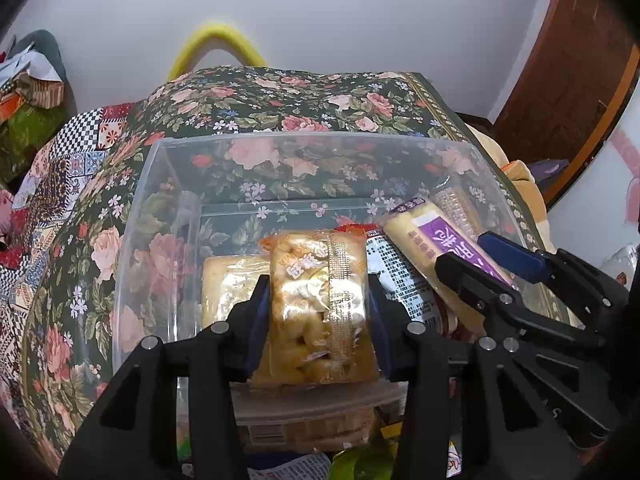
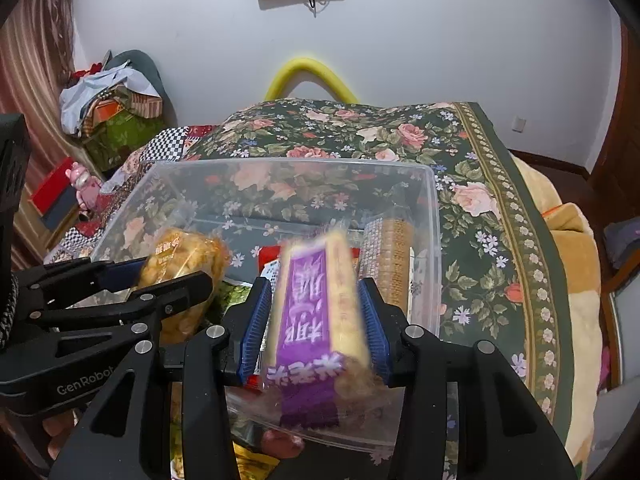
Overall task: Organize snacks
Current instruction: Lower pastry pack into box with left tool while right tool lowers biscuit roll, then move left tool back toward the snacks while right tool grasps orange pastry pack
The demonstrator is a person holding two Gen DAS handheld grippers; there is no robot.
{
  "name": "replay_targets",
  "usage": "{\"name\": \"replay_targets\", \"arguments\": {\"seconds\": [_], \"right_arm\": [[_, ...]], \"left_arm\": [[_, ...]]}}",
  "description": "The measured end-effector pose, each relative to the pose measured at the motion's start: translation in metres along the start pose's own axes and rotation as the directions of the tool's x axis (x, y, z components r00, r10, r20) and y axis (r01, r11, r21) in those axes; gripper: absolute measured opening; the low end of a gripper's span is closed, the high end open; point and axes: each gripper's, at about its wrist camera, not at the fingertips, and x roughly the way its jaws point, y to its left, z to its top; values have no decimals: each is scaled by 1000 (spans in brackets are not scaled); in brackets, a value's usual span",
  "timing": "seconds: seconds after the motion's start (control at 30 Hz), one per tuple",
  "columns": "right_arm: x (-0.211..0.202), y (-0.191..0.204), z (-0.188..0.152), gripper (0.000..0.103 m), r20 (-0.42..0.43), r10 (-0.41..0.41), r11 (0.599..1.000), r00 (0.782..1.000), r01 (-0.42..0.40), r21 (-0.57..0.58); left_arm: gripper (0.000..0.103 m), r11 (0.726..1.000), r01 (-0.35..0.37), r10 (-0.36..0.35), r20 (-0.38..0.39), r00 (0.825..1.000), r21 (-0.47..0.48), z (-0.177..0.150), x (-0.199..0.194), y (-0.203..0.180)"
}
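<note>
My left gripper (image 1: 318,300) is shut on a clear pack of golden puffed snacks (image 1: 320,312), held over the near end of a clear plastic bin (image 1: 160,208). My right gripper (image 2: 316,308) is shut on a long cream pack with a purple label (image 2: 316,312), also over the bin (image 2: 434,240), to the right of the left one. In the left wrist view the right gripper (image 1: 476,252) and its purple pack (image 1: 440,248) show at the right. In the right wrist view the left gripper (image 2: 160,276) and its golden pack (image 2: 184,280) show at the left. Other packs lie in the bin.
The bin sits on a dark floral cloth (image 2: 500,200) over a bed or table. A ridged biscuit pack (image 2: 394,256) stands against the bin's right wall. More snack packs (image 1: 360,464) lie in front of the bin. A yellow curved tube (image 2: 308,76) and cluttered boxes (image 2: 112,112) sit behind.
</note>
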Motion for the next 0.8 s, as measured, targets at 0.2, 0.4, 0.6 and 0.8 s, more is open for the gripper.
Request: {"name": "replay_targets", "arguments": {"seconds": [0.2, 0.4, 0.6, 0.8], "right_arm": [[-11, -2, 2, 43, 2, 0, 1000, 1000, 0, 0], [-45, 1, -4, 44, 38, 7, 1000, 999, -7, -8], [-84, 4, -18, 50, 85, 24, 1000, 996, -24, -2], [-103, 15, -45, 50, 75, 43, 999, 996, -44, 1]], "left_arm": [[48, 1000, 10, -10, 21, 1000, 14, -4, -20, -2], [55, 999, 21, -24, 91, 996, 29, -17, -63, -3], [62, 999, 33, -39, 140, 989, 44, -37, -106, 4], [65, 999, 16, -21, 132, 991, 37, -75, -131, 22]]}}
